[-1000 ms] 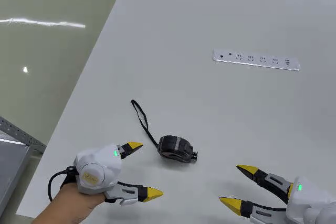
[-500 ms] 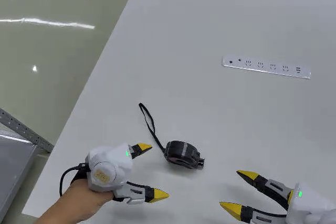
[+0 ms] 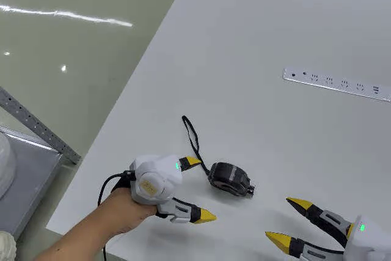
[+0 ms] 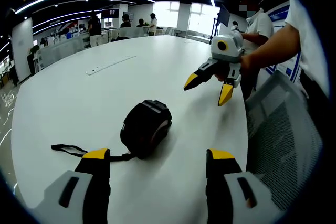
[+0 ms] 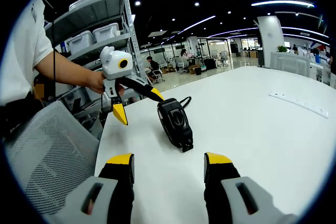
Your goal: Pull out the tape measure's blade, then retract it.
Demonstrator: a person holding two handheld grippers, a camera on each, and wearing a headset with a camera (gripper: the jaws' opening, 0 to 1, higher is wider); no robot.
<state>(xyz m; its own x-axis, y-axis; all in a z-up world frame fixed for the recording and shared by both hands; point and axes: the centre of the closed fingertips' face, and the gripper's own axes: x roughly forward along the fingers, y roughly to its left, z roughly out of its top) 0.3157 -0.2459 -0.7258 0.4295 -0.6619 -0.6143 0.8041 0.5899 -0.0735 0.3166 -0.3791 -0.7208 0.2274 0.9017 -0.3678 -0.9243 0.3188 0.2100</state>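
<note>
A black tape measure (image 3: 230,179) lies on the white table (image 3: 256,47), blade not drawn out, its black wrist strap (image 3: 192,136) trailing away from it. My left gripper (image 3: 201,189) is open just left of the case, with one yellow fingertip close to the strap. In the left gripper view the tape measure (image 4: 146,127) sits just ahead of the open left gripper (image 4: 158,156). My right gripper (image 3: 283,219) is open to the right of the case, apart from it. In the right gripper view the tape measure (image 5: 176,121) lies ahead of the right gripper (image 5: 169,159).
A white power strip (image 3: 336,84) lies farther back on the right. The table's left edge runs close beside the left hand, with glossy floor and a metal shelf (image 3: 36,129) below. A mesh chair (image 5: 47,156) stands at the near edge.
The head camera has panned, shifting the scene rightward. The left gripper has edged a little closer to the tape measure. The tape measure itself lies where it was.
</note>
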